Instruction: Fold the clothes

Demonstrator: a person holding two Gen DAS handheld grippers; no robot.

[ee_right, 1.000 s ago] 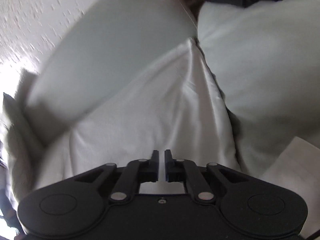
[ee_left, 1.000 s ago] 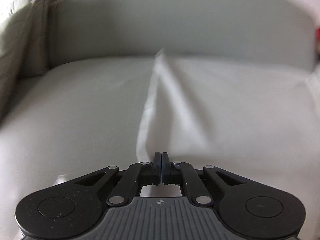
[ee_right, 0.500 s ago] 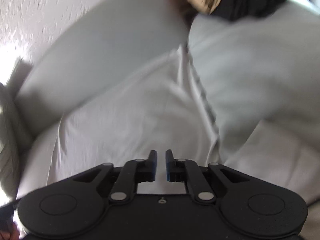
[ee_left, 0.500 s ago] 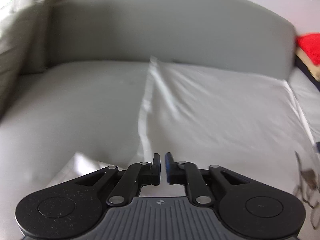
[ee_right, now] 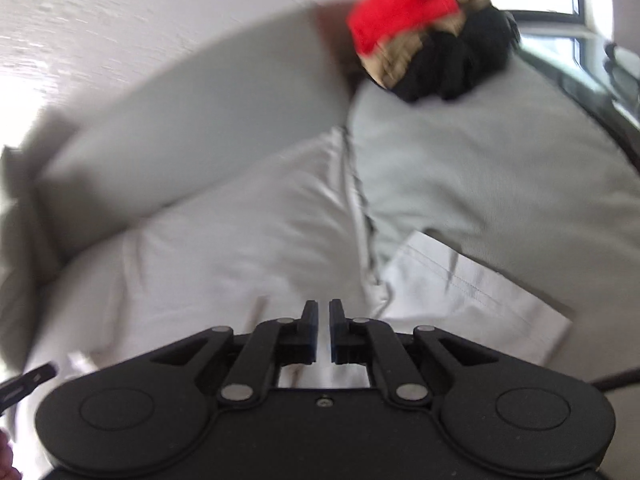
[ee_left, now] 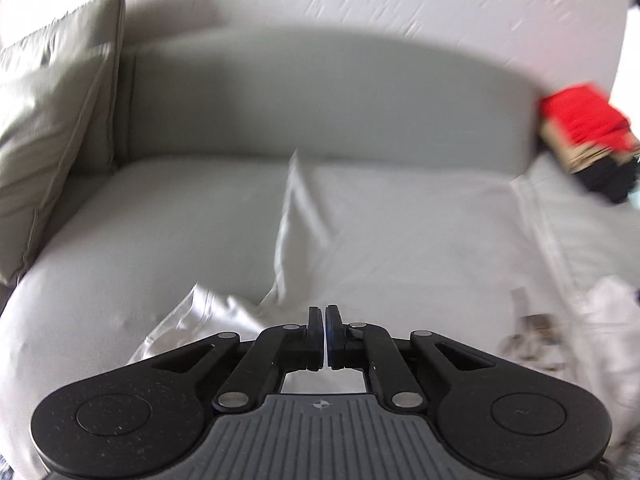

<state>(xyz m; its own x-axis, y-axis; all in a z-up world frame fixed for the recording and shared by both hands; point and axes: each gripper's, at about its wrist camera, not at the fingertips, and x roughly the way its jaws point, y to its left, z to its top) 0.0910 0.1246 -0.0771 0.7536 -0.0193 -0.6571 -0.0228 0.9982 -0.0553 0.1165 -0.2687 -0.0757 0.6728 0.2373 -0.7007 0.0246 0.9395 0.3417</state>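
The white shirt (ee_left: 400, 248) lies spread flat on the seat of the gray sofa (ee_left: 320, 112). One sleeve (ee_right: 472, 284) sticks out to the side. A pile of red, tan and black clothes (ee_right: 432, 40) sits at the far end of the sofa, well apart from the shirt.

The left claw (ee_left: 323, 330) is closing. Only a thin gap is left and nothing is in it. The right claw (ee_right: 323, 330) is almost closed too, and it is empty. Both hang above the near edge of the shirt.

I think the job now is to get a new hold for the next fold. To do it well, each claw needs to open wide first, then go down to one edge of the shirt. Pinch just the top layer, near a corner. Lift both sides together so the cloth stays smooth. Tuck that loose sleeve in, or the fold may come out lumpy.
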